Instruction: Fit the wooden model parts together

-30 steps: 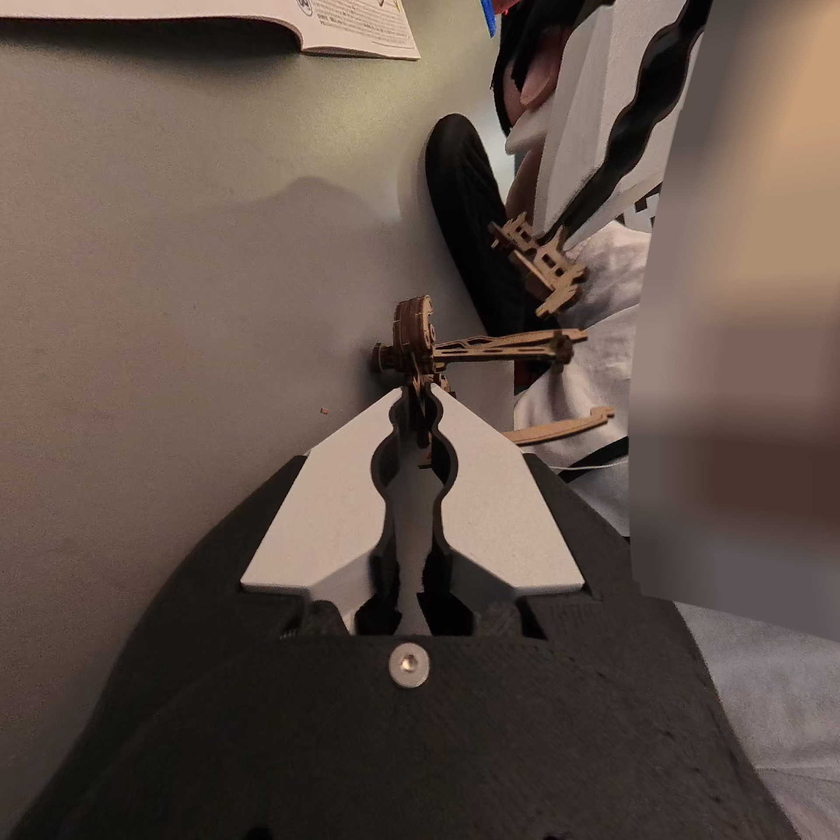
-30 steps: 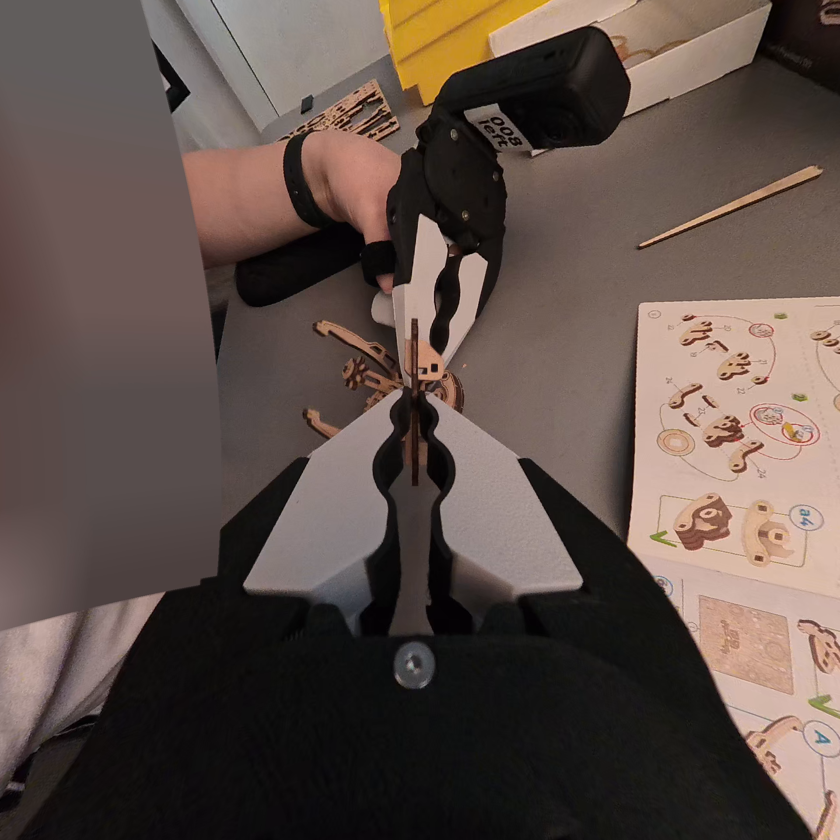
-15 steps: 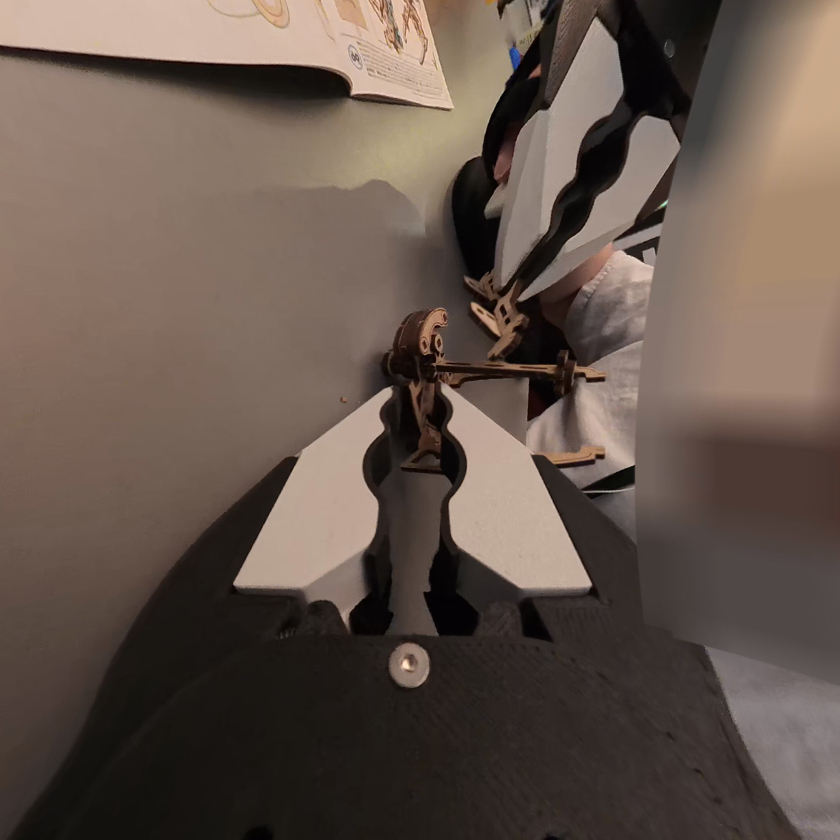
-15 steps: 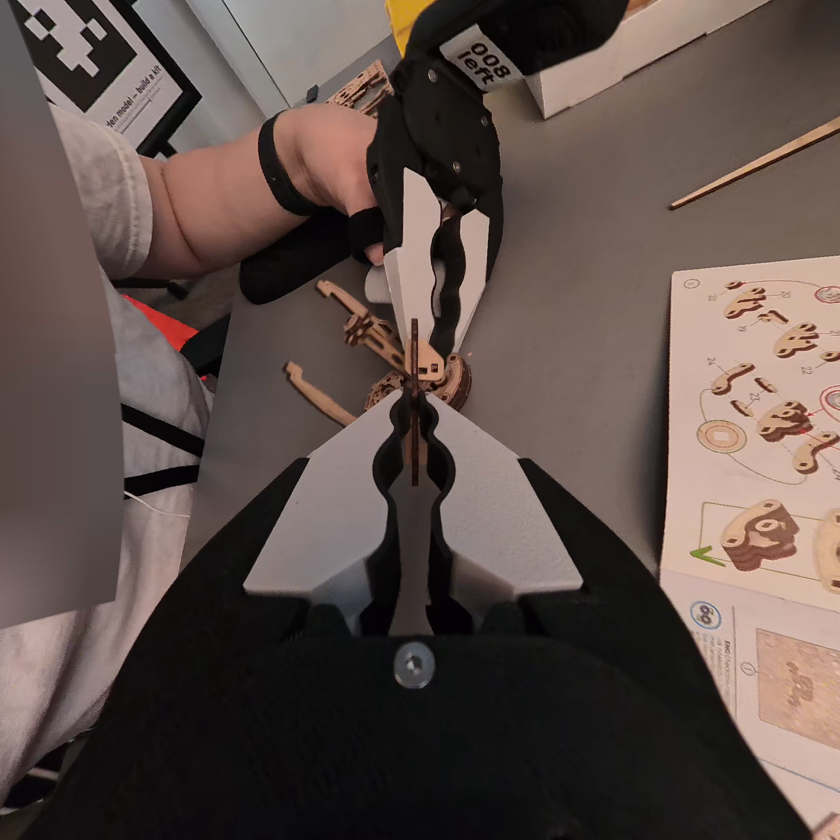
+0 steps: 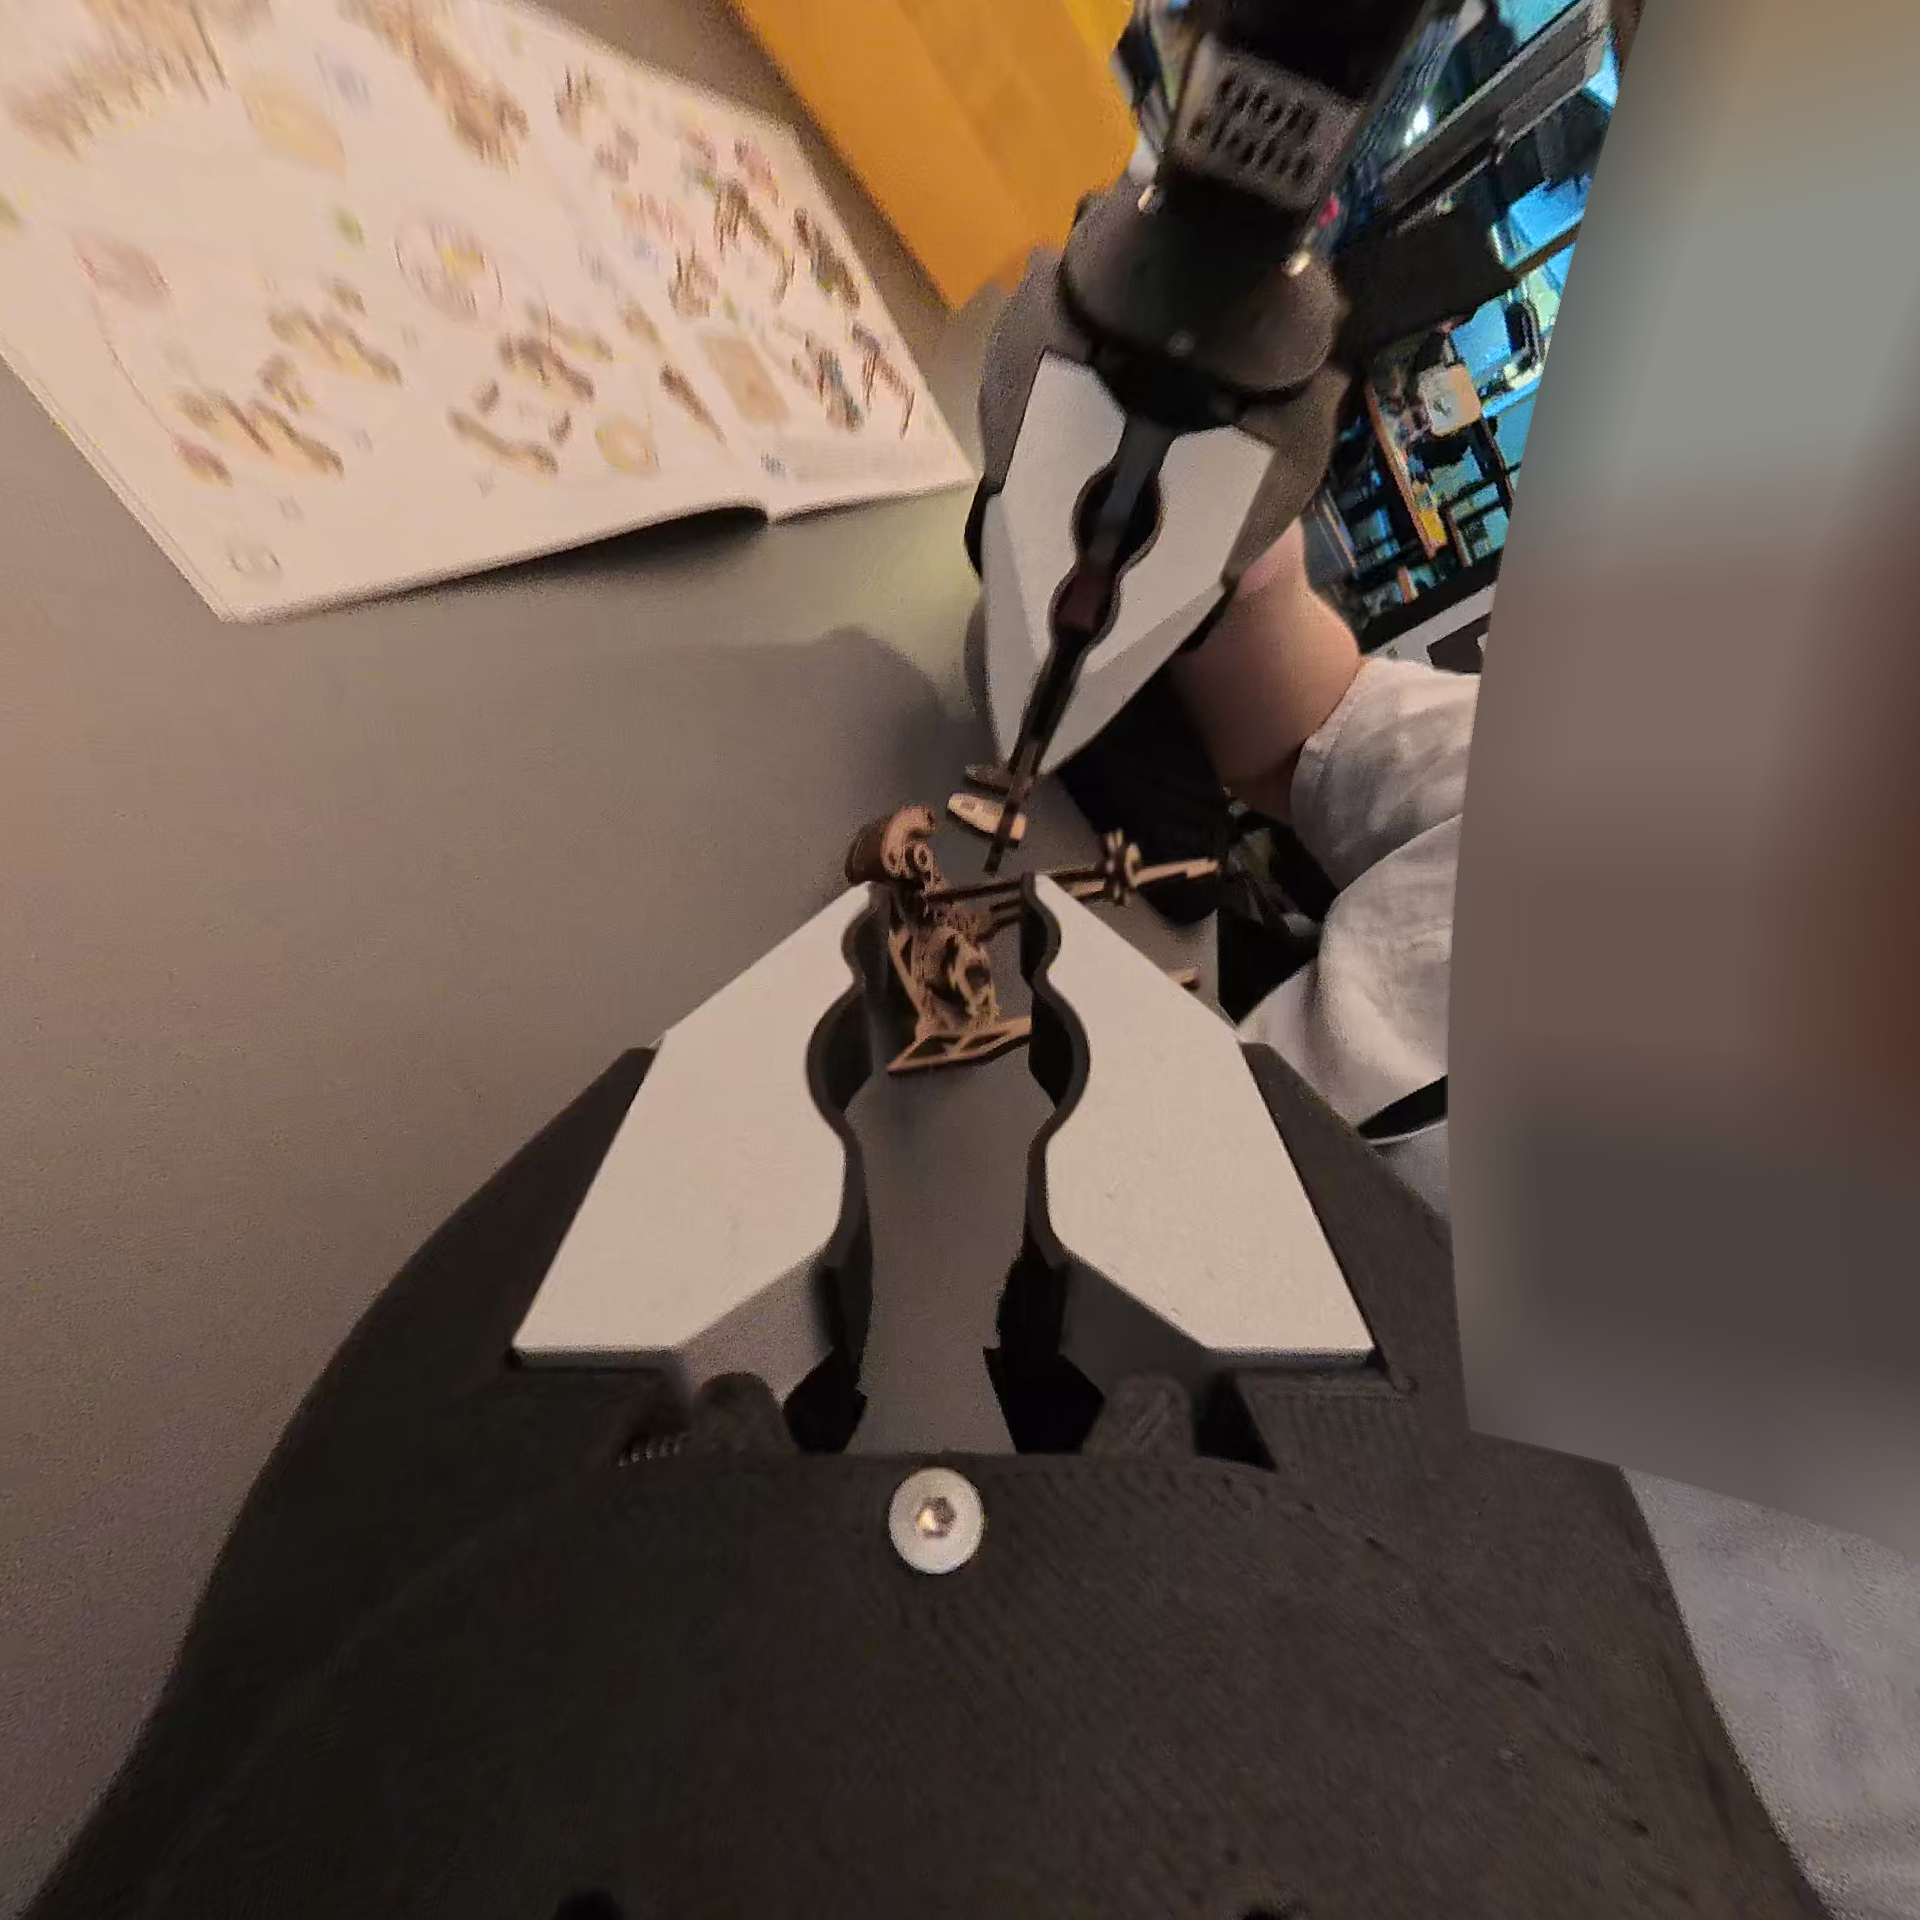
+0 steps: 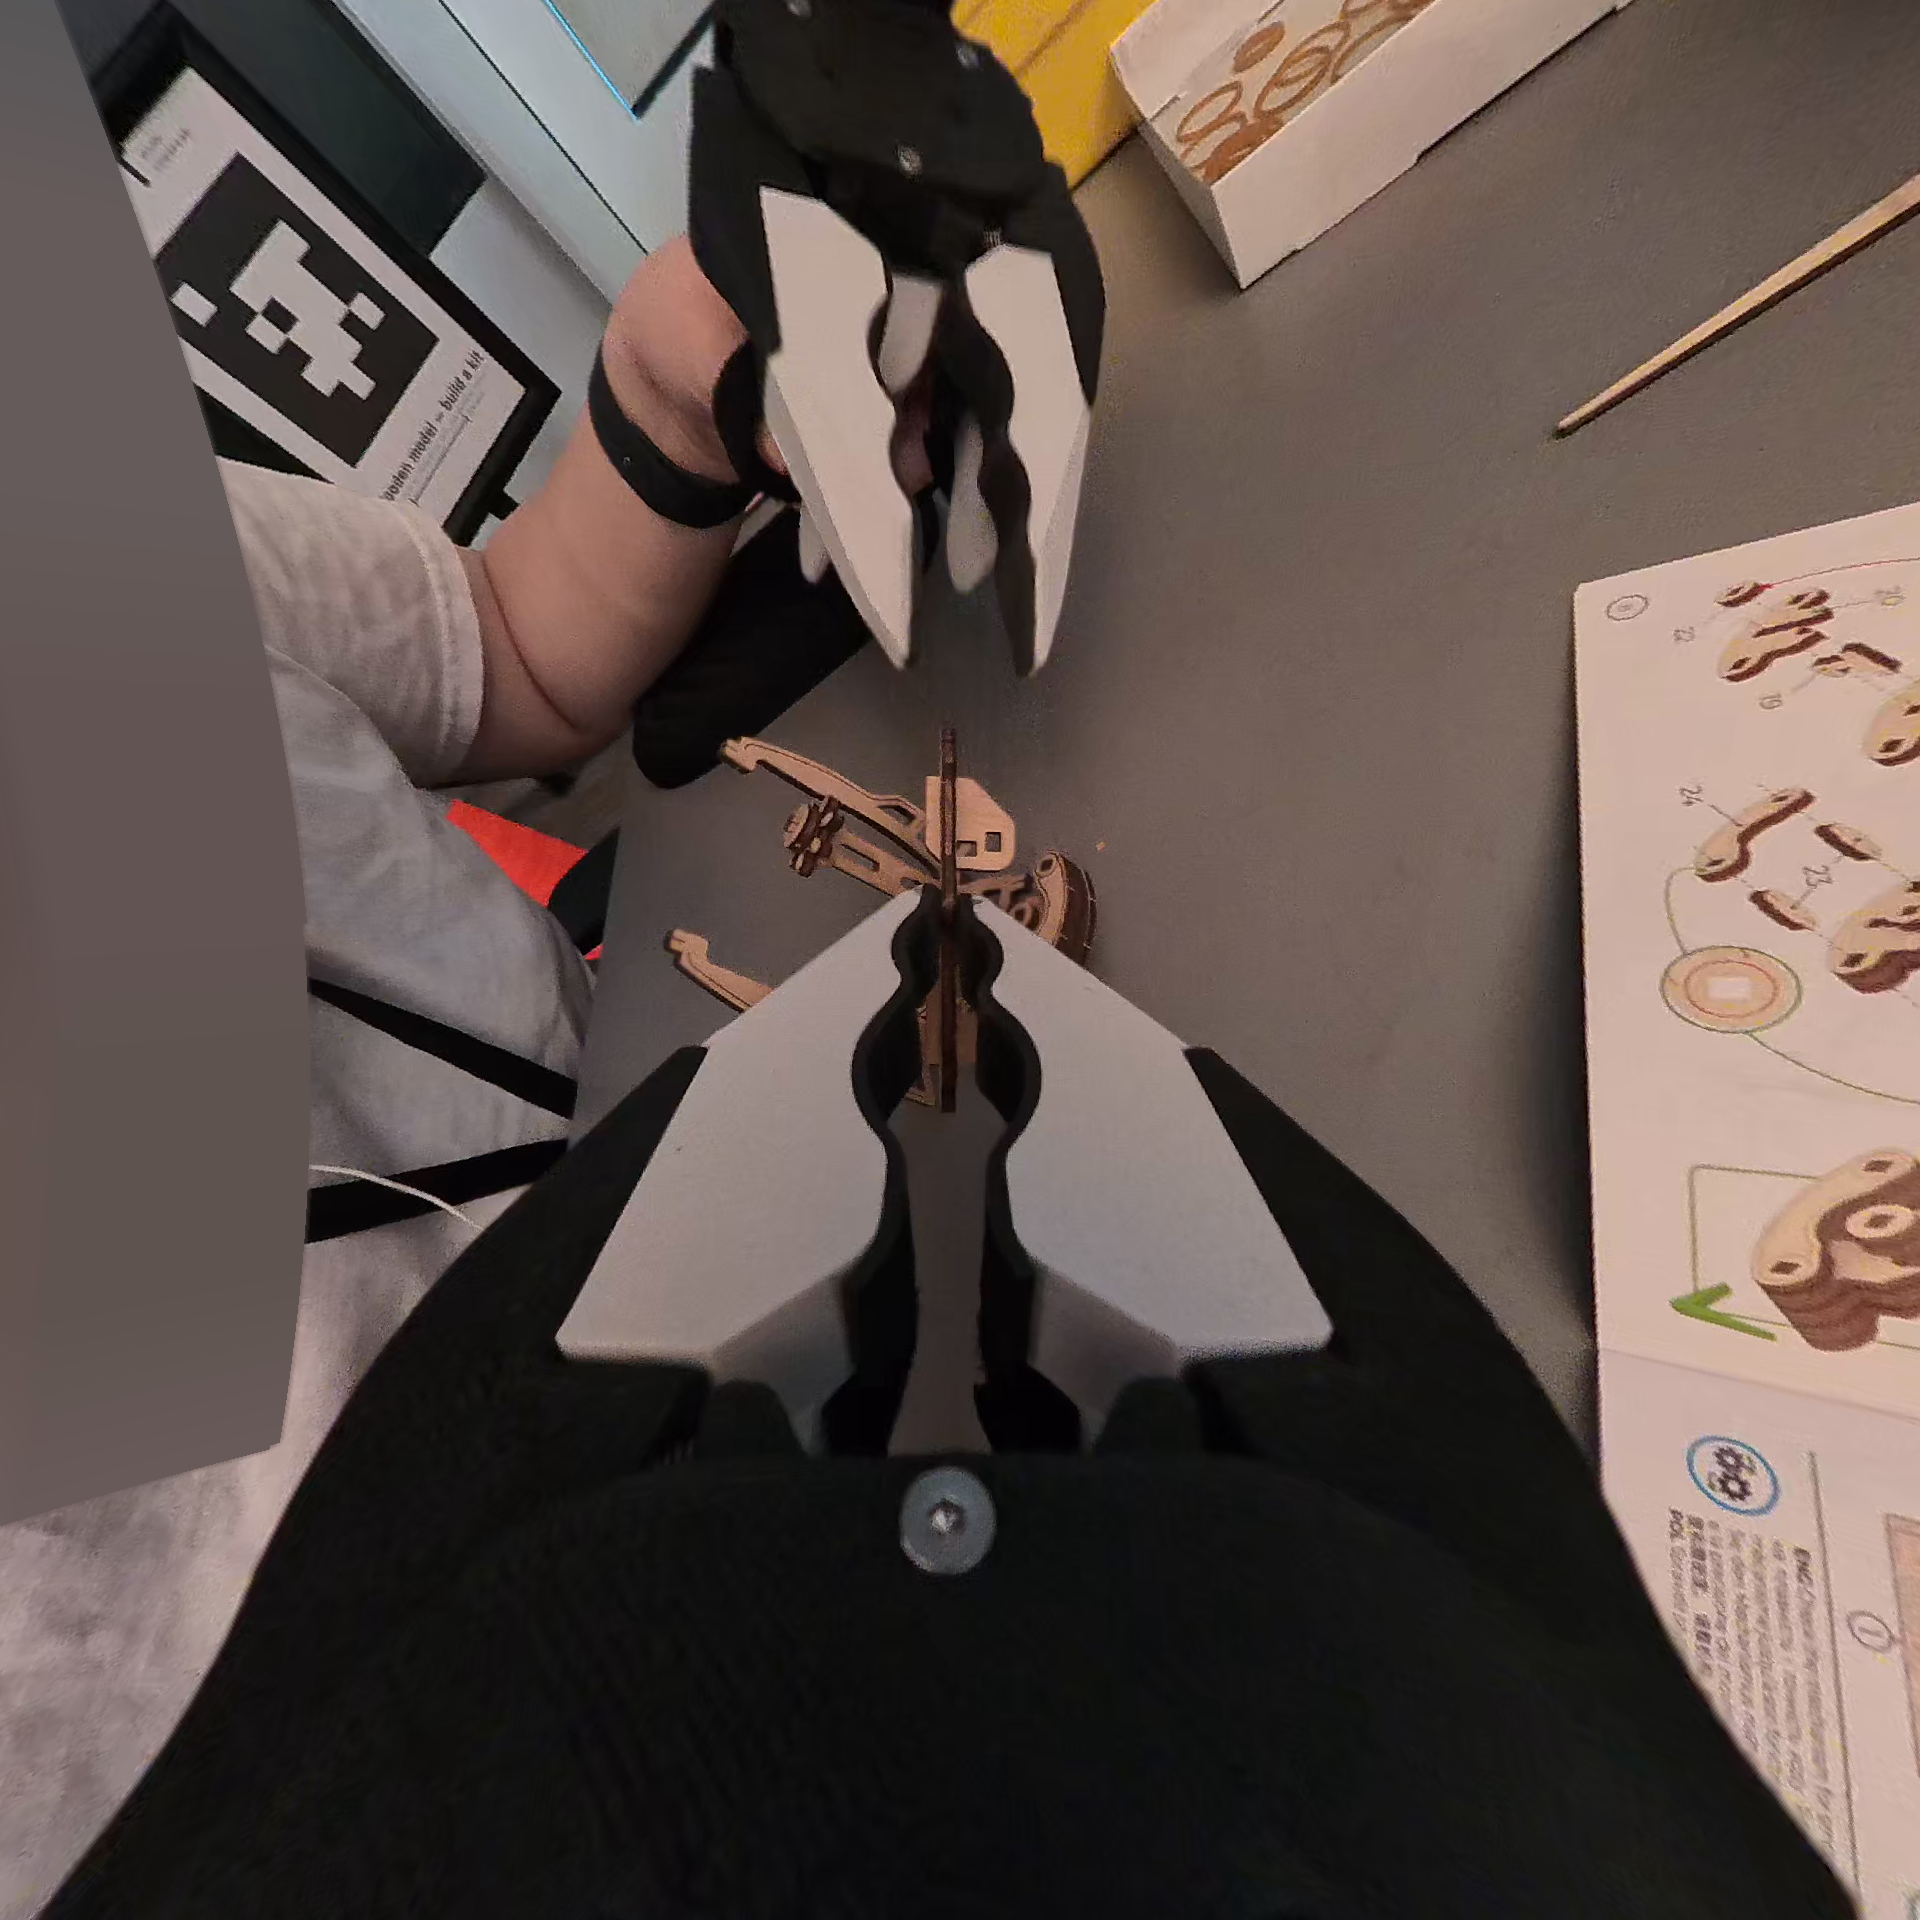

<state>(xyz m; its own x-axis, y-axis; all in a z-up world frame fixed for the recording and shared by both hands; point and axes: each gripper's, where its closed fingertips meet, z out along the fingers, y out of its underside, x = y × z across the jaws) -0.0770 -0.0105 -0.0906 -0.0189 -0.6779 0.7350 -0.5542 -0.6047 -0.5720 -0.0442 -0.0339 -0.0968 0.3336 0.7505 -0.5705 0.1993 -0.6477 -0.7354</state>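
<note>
The grey bench (image 6: 1299, 623) carries an open instruction booklet (image 6: 1766, 935) and a white box (image 6: 1340, 135). The left gripper (image 5: 945, 904) hangs with jaws spread, gripping nothing, above the wooden model (image 6: 914, 852) lying near the bench edge. The right gripper (image 6: 943, 914) has its jaws pinching a thin flat wooden piece (image 6: 947, 831) on edge, just over the model.

matt grey table (image 6: 1299, 727), laser-cut wooden model (image 6: 935, 862)
</note>
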